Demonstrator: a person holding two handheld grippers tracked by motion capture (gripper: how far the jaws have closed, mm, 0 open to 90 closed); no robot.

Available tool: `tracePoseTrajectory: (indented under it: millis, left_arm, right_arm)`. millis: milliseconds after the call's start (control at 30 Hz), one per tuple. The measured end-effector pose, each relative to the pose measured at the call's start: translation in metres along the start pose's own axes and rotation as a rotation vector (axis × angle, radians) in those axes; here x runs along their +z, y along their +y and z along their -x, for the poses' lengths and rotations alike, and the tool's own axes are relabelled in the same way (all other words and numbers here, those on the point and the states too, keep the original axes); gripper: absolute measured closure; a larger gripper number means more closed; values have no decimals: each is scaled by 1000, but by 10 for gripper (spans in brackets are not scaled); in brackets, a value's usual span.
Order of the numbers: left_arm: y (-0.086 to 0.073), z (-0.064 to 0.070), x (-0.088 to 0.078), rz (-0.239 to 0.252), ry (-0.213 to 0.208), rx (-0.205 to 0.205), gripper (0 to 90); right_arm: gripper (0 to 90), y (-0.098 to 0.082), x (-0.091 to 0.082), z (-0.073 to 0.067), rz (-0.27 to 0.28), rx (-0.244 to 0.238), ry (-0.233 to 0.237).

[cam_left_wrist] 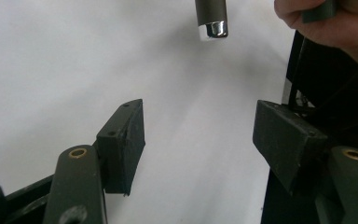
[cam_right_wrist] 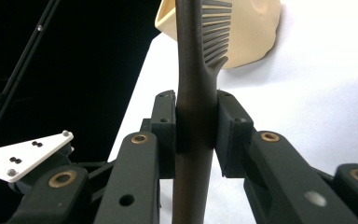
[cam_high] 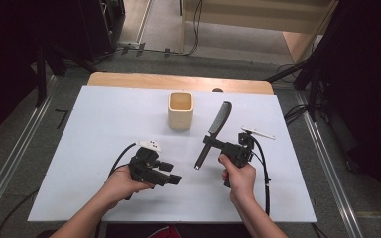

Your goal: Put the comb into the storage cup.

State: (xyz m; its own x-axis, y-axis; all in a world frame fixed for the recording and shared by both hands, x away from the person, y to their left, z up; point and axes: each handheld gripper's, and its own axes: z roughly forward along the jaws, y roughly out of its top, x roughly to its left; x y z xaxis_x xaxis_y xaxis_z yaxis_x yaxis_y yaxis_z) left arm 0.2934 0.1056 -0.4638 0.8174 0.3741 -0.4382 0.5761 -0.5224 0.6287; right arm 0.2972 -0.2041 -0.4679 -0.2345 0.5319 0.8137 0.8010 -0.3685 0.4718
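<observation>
One comb clamped in right claw; no legible writing.

Both hand-held grippers were matt black — the left gripper and the right gripper each trailed a black cable. Brass-coloured bushings sat in the jaw links. Each carried a pale three-cornered plate on top — the left one's dotted with small dark screws.

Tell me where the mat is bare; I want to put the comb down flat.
Bare: mat left of the cup, and the near strip below both hands. Crowded: the middle, where comb, right gripper and left gripper meet.
</observation>
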Motion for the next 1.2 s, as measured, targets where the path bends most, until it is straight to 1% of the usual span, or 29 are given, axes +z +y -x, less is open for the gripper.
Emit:
tracePoseTrajectory:
  millis: [100, 200, 233, 333, 400, 533, 633, 767, 867, 1033, 1167, 1200]
  left_arm:
    - [-4, -2, -5, 2, 18, 9, 355]
    - [-8, -4, -10, 4, 41, 20, 355]
    - [-9, -4, -12, 4, 49, 23, 355]
    - [-14, -6, -17, 2, 68, 28, 355]
    - [-17, -7, -21, 4, 80, 25, 355]
    - [-24, -9, -29, 9, 91, 16, 355]
    - [-29, -10, -35, 21, 101, 11, 355]
    - [-34, -12, -43, 32, 116, 4, 355]
    - [-37, -14, -48, 35, 129, -4, 355]
    - [-42, -16, -53, 50, 141, -20, 355]
    - [-46, -18, -58, 49, 153, -22, 355]
    - [-46, -18, -58, 56, 156, -25, 355]
  right_arm:
    - [699, 0, 1, 1, -17, -1, 11]
    - [699, 0, 3, 0, -26, -9, 11]
    - [699, 0, 3, 0, -33, -4, 14]
    - [699, 0, 5, 1, -43, -17, 16]
    - [699, 0, 6, 1, -49, -25, 19]
    - [700, 0, 8, -2, -68, -50, 33]
    - [699, 0, 9, -4, -82, -60, 51]
    - [700, 1, 9, -6, -74, -64, 57]
    - [700, 3, 8, -10, -85, -65, 66]
    - [700, 4, 10, -21, -99, -98, 89]
    - [700, 8, 14, -25, -120, -108, 108]
    - [700, 9, 15, -26, -127, -109, 117]
